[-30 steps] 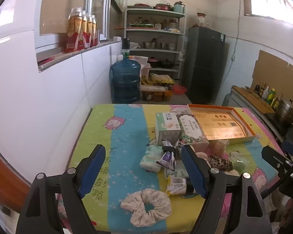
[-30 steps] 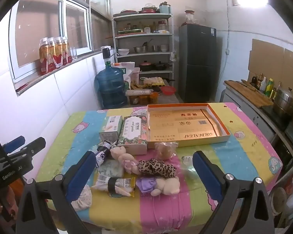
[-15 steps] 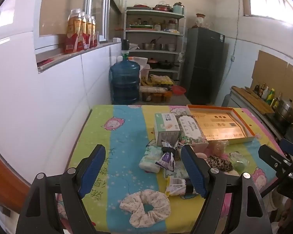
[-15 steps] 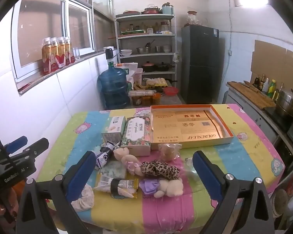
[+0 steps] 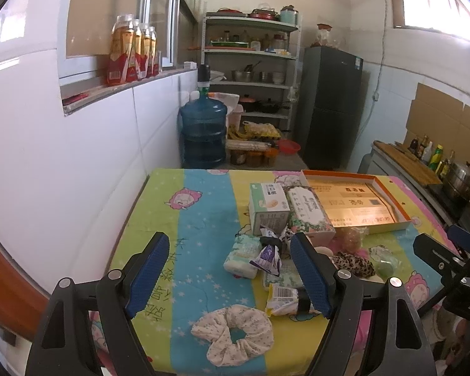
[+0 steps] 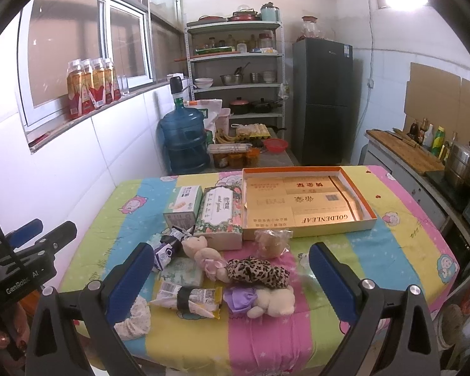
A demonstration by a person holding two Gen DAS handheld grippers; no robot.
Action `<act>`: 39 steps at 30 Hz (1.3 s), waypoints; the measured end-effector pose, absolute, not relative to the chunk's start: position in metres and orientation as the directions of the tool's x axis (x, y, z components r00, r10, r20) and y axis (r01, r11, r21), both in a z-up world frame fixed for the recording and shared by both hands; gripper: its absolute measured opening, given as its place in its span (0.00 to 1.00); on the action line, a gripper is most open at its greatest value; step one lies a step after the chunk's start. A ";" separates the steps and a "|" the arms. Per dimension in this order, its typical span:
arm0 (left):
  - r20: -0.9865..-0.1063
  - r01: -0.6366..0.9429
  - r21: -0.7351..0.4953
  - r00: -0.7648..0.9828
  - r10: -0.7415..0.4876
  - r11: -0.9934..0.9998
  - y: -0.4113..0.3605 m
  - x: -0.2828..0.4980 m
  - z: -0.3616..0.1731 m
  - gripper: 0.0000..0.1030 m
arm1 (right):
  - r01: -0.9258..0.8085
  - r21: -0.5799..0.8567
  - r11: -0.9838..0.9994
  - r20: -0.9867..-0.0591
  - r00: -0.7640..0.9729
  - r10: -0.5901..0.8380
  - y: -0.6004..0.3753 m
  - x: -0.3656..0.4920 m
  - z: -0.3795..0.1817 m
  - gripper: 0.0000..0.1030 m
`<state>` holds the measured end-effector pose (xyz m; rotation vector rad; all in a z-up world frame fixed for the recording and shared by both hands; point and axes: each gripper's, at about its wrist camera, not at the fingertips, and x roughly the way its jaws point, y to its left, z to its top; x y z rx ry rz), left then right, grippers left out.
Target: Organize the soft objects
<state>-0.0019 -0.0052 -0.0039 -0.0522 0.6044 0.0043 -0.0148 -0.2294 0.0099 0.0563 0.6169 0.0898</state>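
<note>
A pile of soft things lies on the striped tablecloth (image 6: 401, 241). A pale floral scrunchie (image 5: 232, 333) lies nearest in the left wrist view. The right wrist view shows a small teddy bear (image 6: 203, 253), a leopard-print scrunchie (image 6: 257, 272), a cream plush with purple fabric (image 6: 263, 300), tissue packs (image 6: 181, 275) and a wrapped snack (image 6: 188, 299). An open orange-rimmed box (image 6: 307, 200) lies behind them. My left gripper (image 5: 228, 277) is open and empty above the near edge. My right gripper (image 6: 232, 280) is open and empty above the pile.
A green carton (image 6: 183, 205) and a floral tissue box (image 6: 219, 214) stand left of the open box. A blue water jug (image 6: 185, 139), shelves (image 6: 235, 72) and a dark fridge (image 6: 322, 100) stand beyond the table. A counter with bottles and a pot (image 6: 435, 150) runs along the right.
Both grippers have drifted slightly back and up from the table, so the pile sits a little lower in view. Both stay open. Nothing on the table has moved.
</note>
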 end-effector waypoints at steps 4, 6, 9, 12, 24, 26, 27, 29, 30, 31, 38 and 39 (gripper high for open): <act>-0.571 -0.007 -0.051 0.821 -0.023 0.999 -0.005 -0.008 -0.007 0.78 | -0.058 0.080 0.995 -0.574 0.814 0.094 -0.230 -0.021 0.005 0.97; -0.574 -0.002 -0.049 0.818 -0.027 0.999 -0.005 -0.011 -0.008 0.78 | -0.057 0.084 0.995 -0.577 0.811 0.096 -0.230 -0.023 0.002 0.97; -0.577 0.000 -0.051 0.816 -0.030 0.999 -0.004 -0.014 -0.009 0.78 | -0.054 0.092 0.994 -0.583 0.806 0.098 -0.231 -0.026 -0.002 0.97; -0.574 0.000 -0.053 0.818 -0.030 0.999 -0.003 -0.015 -0.009 0.78 | -0.055 0.092 0.994 -0.581 0.808 0.099 -0.231 -0.028 -0.003 0.97; -0.559 -0.027 -0.069 0.829 -0.016 0.997 -0.001 -0.018 -0.006 0.78 | -0.082 0.083 0.993 -0.576 0.810 0.115 -0.231 -0.026 0.001 0.97; -0.557 -0.034 -0.069 0.831 -0.010 0.997 -0.001 -0.017 -0.005 0.78 | -0.089 0.081 0.993 -0.580 0.806 0.119 -0.232 -0.023 0.000 0.97; -0.555 -0.039 -0.069 0.832 -0.006 0.997 -0.001 -0.016 -0.004 0.78 | -0.090 0.080 0.993 -0.581 0.805 0.120 -0.232 -0.022 0.000 0.97; -0.554 -0.041 -0.075 0.832 -0.007 0.996 0.000 -0.015 -0.004 0.78 | -0.092 0.084 0.992 -0.582 0.804 0.124 -0.232 -0.020 0.000 0.97; -0.557 -0.039 -0.078 0.830 -0.011 0.996 -0.001 -0.015 -0.004 0.78 | -0.093 0.085 0.992 -0.583 0.803 0.125 -0.232 -0.020 0.000 0.97; -0.560 -0.036 -0.078 0.828 -0.014 0.996 -0.001 -0.014 -0.005 0.78 | -0.094 0.083 0.992 -0.583 0.803 0.125 -0.232 -0.020 0.000 0.97; -0.558 -0.019 -0.084 0.829 -0.032 0.996 -0.001 -0.012 -0.006 0.78 | -0.080 0.086 0.993 -0.581 0.806 0.115 -0.232 -0.021 -0.001 0.97; -0.557 -0.017 -0.084 0.830 -0.033 0.996 -0.001 -0.012 -0.006 0.78 | -0.079 0.085 0.993 -0.579 0.807 0.114 -0.231 -0.021 0.000 0.97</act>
